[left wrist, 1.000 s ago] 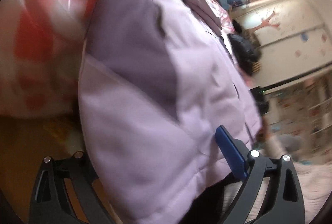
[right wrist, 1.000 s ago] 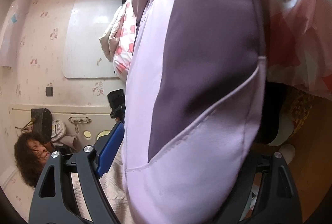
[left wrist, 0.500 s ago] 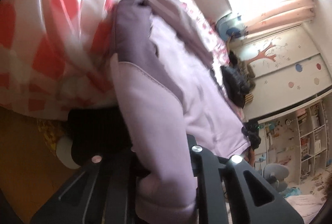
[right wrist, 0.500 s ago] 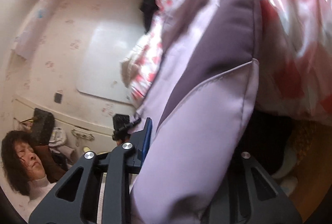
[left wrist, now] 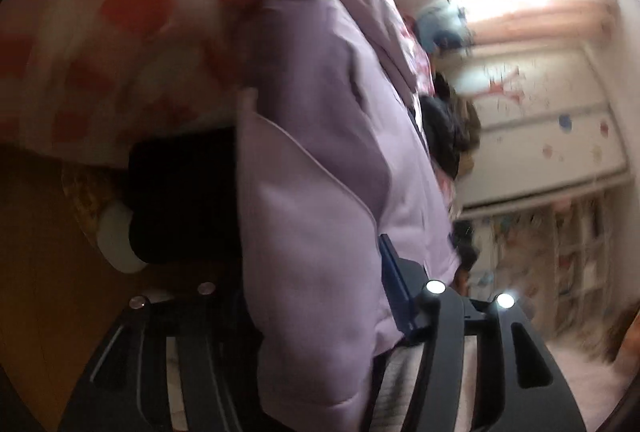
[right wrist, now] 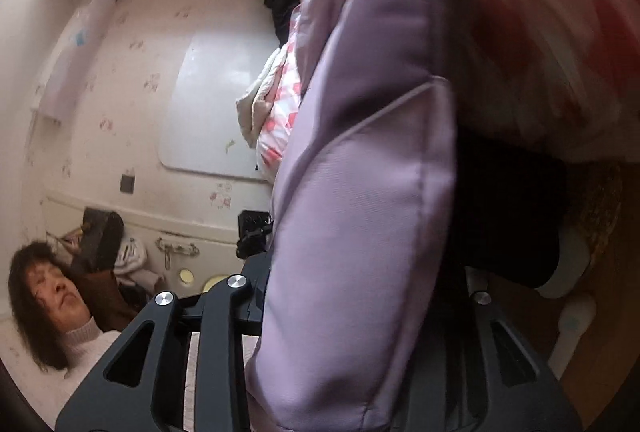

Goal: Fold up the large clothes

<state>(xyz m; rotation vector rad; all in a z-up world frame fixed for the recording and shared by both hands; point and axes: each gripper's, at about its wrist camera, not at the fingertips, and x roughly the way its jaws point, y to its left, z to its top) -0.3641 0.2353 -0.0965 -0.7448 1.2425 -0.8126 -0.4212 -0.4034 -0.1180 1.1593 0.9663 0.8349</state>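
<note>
A padded lilac jacket with darker purple panels [left wrist: 320, 168] fills the middle of the left wrist view and stretches away over a red-and-white checked bed cover [left wrist: 92, 44]. My left gripper [left wrist: 316, 296] is shut on a thick fold of its lower edge; the blue pad [left wrist: 394, 286] of the right finger presses the fabric. In the right wrist view the same jacket [right wrist: 360, 192] hangs between the fingers, and my right gripper [right wrist: 360, 296] is shut on its padded edge. The fingertips are hidden by fabric.
The checked cover [right wrist: 560, 44] lies under the jacket. A dark bed base [left wrist: 184, 200], wooden floor [left wrist: 44, 272] and a white slipper [right wrist: 572, 328] show below. A person [right wrist: 52, 296] stands at the lower left. A wall with shelves [left wrist: 568, 244] is at the right.
Both grippers closed on the jacket's edge over the last second. The views swung and the left one is now motion-blurred; the jacket is bunched tighter between the fingers.
</note>
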